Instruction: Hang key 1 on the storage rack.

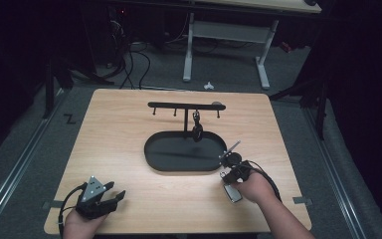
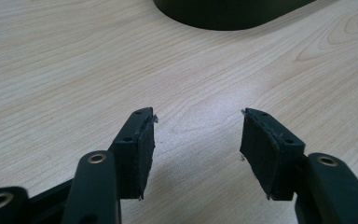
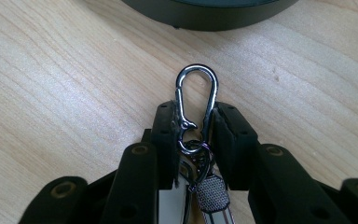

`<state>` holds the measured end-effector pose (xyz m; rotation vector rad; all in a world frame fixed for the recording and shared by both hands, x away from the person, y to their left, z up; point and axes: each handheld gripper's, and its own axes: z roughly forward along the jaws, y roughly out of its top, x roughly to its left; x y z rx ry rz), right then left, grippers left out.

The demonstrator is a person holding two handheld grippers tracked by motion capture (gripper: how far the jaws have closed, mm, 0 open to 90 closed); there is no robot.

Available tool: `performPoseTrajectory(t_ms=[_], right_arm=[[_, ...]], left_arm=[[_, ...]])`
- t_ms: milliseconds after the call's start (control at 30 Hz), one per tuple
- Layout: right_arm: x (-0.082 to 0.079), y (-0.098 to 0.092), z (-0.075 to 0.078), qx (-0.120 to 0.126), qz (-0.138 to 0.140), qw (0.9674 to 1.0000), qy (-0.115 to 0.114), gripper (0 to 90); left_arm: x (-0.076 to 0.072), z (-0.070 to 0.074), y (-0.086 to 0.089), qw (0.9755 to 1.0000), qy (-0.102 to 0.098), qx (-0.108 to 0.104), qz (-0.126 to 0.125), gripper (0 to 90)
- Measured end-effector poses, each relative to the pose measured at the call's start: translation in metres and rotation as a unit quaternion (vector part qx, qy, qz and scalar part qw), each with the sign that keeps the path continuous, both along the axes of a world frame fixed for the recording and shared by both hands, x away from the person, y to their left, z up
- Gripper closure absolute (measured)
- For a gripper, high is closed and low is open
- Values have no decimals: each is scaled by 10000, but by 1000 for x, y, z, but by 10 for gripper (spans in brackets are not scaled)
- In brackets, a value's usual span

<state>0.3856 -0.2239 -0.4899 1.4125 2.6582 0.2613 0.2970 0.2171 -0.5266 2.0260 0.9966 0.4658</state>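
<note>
A black key rack (image 1: 186, 105) with a hook bar stands on an oval black base (image 1: 151, 149) at the table's middle. One dark key fob (image 1: 197, 130) hangs from a hook. My right gripper (image 1: 230, 167) lies low by the base's right end. In the right gripper view its gripper (image 3: 196, 109) is shut on a silver carabiner (image 3: 196, 93), whose loop points at the base (image 3: 205, 14). A ring and a grey tag (image 3: 211, 193) trail below the jaws, and a silver fob (image 1: 232, 193) lies under the hand. My left gripper (image 1: 115, 190) rests open at the front left, with nothing between the fingers (image 2: 196, 119).
The wooden table (image 1: 119, 124) ends close to both hands at the front. The base's edge (image 2: 233, 14) lies some way ahead of the left gripper. Beyond the table are a grey floor, cables and a white desk frame (image 1: 226, 32).
</note>
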Motion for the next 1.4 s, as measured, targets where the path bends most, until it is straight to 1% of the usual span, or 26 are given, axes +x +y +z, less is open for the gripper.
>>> performPoseTrajectory(t_ms=[133, 367, 433, 533, 633, 767, 800, 833, 900, 967, 1033, 1100, 1167, 1200, 1233, 1333, 1367, 1400], right_arm=[[0, 2, 0, -30, 23, 10000, 34, 718], [-1, 0, 0, 58, 53, 9999, 88, 728], [-1, -1, 0, 112, 25, 9999, 109, 730], [-1, -4, 3, 155, -29, 9999, 61, 748], [-2, -8, 5, 143, -69, 9999, 35, 751], [-4, -13, 8, 186, -129, 9997, 46, 751], [-4, -16, 8, 254, -180, 9995, 43, 751], [-4, -18, 8, 267, -216, 9994, 32, 750], [-5, -21, 8, 252, -245, 9994, -8, 749], [-5, -22, 7, 183, -243, 9995, -54, 743], [-5, -22, 7, 111, -254, 9995, -151, 686], [-4, -21, 6, 51, -250, 9995, -197, 634], [-3, -18, 5, -3, -194, 9996, -227, 615], [-2, -16, 5, 6, -147, 9996, -242, 614], [-1, -14, 3, -43, -71, 9996, -254, 614], [1, -8, 0, -155, 33, 9995, -275, 607], [2, -6, -1, -166, 59, 9995, -279, 625], [3, -5, -1, -128, 67, 9995, -265, 658]], left_arm=[[0, 0, 1, 10000, -5, -17, 16, 449], [0, 0, 1, 10000, 11, -10, 14, 449], [0, 0, 1, 10000, 4, -17, 21, 449], [0, 0, 1, 10000, 7, -18, 22, 449], [1, 0, 0, 10000, 2, 0, 7, 449], [1, -1, 0, 10000, 12, 6, -12, 449], [1, -1, 0, 10000, 13, -7, -8, 449], [1, -1, -1, 10000, 15, -11, -8, 448], [1, -1, -1, 10000, 21, -4, -18, 449], [1, -1, -1, 10000, 32, 19, -33, 449], [1, -1, -2, 10000, 25, 27, -41, 448], [1, -1, -2, 10000, 30, 19, -50, 448], [1, -1, -2, 10000, 40, 7, -48, 448], [1, -1, -2, 10000, 43, 4, -49, 448], [1, -1, -2, 10000, 42, 8, -46, 448], [1, -1, -2, 10000, 42, -2, -53, 448], [1, -1, -2, 10000, 47, -1, -56, 448], [1, -1, -1, 10000, 51, 8, -66, 447]])
